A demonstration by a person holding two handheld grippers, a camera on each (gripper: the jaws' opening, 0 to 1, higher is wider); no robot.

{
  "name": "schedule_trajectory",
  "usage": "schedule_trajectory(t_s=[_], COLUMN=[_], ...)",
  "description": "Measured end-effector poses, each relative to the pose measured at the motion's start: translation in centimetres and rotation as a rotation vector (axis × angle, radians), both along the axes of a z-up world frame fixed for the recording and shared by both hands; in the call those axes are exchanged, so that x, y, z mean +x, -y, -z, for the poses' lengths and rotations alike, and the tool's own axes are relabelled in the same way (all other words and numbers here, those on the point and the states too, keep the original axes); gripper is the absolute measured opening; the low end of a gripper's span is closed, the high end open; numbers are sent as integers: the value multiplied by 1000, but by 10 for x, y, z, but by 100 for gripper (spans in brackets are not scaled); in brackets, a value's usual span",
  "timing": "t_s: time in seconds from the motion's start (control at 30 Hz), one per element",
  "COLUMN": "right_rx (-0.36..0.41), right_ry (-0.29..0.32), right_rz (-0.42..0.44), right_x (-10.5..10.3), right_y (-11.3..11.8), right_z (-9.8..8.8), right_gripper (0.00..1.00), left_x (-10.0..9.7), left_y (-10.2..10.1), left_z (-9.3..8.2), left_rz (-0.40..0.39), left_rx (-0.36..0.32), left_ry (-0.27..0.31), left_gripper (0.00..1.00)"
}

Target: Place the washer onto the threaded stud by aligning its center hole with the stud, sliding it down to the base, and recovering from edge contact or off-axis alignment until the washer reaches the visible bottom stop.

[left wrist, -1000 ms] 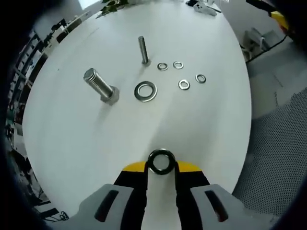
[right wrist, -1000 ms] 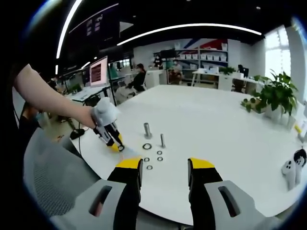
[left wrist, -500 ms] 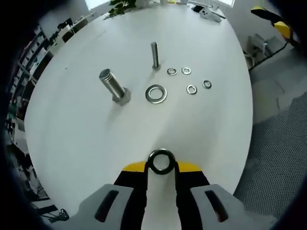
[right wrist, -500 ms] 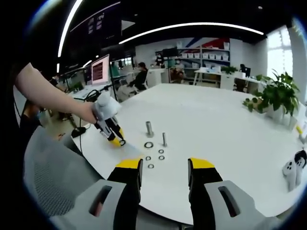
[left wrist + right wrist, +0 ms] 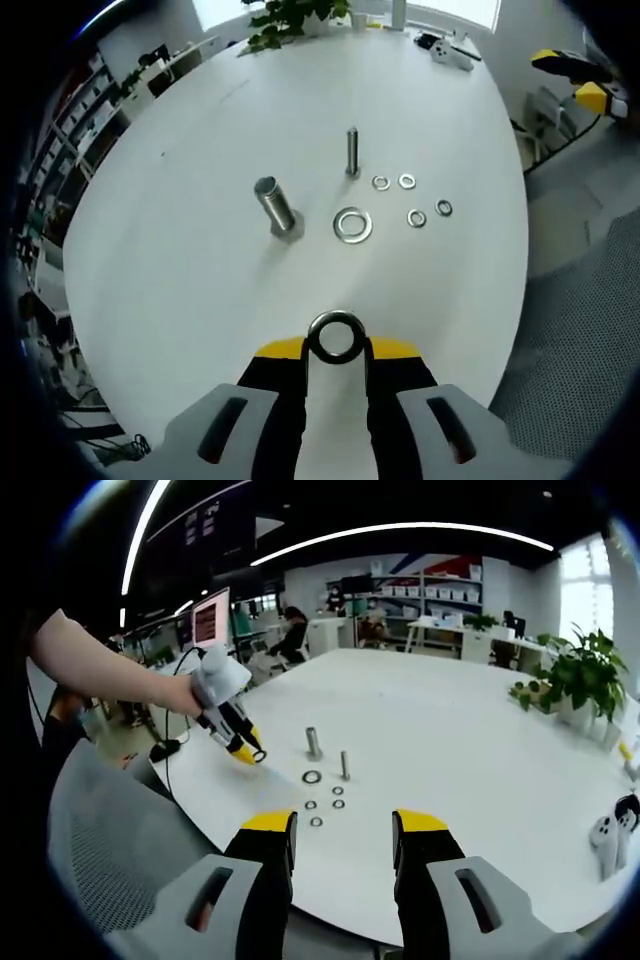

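In the left gripper view, the left gripper (image 5: pixel 337 345) hung above the near edge of the white round table (image 5: pixel 180 250), its two yellow-tipped jaws pinching a large steel washer (image 5: pixel 336 337) upright between them, the ring's hole facing the camera. Farther out on the tabletop stood the thick threaded stud (image 5: pixel 273 206), upright on its hexagonal head, with nothing on its shank. Just to its right lay a second large washer (image 5: pixel 352 224), flat on the table. Beyond that rose a thin bolt (image 5: pixel 352 153), also upright, and to its right four small washers (image 5: pixel 412 198) lay scattered in a loose cluster, apart from one another.

In the right gripper view, the right gripper (image 5: pixel 342 832) was held back from the table edge, its fingers spread wide with nothing between them. A person's hand (image 5: pixel 180 692) held the left gripper (image 5: pixel 244 753) over the table's left side, near the stud (image 5: pixel 314 743), thin bolt (image 5: pixel 344 765) and washers (image 5: pixel 312 777). A monitor (image 5: pixel 208 622) glowed in the office behind; any writing on it was too small to read. A potted plant (image 5: pixel 580 675) stood at the table's far right.
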State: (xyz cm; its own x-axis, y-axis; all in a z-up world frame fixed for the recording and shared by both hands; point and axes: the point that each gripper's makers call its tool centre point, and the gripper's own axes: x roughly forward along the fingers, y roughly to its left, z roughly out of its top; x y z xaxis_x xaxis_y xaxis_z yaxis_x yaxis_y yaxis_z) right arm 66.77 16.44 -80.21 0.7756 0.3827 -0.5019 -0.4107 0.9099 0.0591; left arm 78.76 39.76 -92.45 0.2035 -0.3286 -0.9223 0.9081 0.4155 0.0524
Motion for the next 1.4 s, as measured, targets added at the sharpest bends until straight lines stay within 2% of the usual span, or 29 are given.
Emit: schedule_trajectory(t_s=[0.37,0.6,0.83,1.23,1.4], right_rx=[-7,-5,14,34,39], right_ry=[0,1,25,50,60], right_rz=[-6,-5,8,13,27], right_x=[-1,-1,1,2,4], right_y=[-2,-2,0,1,3], right_z=[1,1,-5,-11,-13], right_gripper=[40,40,40,41,41], left_x=[15,32,47,63,72], left_y=[8,12,23,45,54], left_z=[-17,-33,-46,-51,-47], left_rz=[2,-29,-63,-33,-25], left_rx=[-27,-70,-117,-116,-111], left_ry=[28,42,32,44,36], left_gripper=[19,19,19,19,19])
